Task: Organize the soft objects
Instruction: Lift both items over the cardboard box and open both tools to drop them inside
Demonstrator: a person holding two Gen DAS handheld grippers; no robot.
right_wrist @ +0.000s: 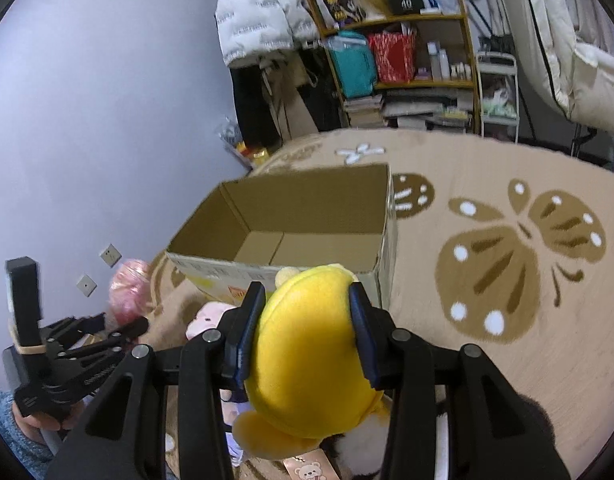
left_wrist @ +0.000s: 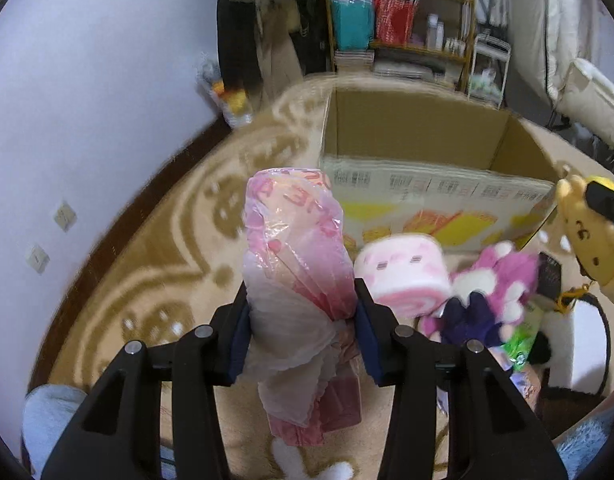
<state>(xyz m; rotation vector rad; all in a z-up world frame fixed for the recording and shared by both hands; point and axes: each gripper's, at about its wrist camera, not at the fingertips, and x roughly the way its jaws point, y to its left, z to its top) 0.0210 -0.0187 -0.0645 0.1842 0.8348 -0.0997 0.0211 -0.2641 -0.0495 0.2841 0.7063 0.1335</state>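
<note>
My left gripper point(left_wrist: 301, 312) is shut on a pink soft item wrapped in a clear plastic bag point(left_wrist: 295, 248), held above the rug in front of the open cardboard box point(left_wrist: 411, 184). My right gripper point(right_wrist: 307, 320) is shut on a yellow plush toy point(right_wrist: 307, 356), held just before the box's point(right_wrist: 307, 216) near wall. The box looks empty inside. The yellow plush point(left_wrist: 587, 240) and right gripper also show at the right edge of the left wrist view. The left gripper point(right_wrist: 107, 332) with its pink bag point(right_wrist: 127, 288) shows at lower left in the right wrist view.
A pink-and-white roll plush point(left_wrist: 403, 276), a purple plush point(left_wrist: 495, 296) and other soft items lie on the beige patterned rug point(right_wrist: 487, 248) by the box. A shelf point(right_wrist: 407, 40) with bags and books, hanging coats and a lilac wall stand behind.
</note>
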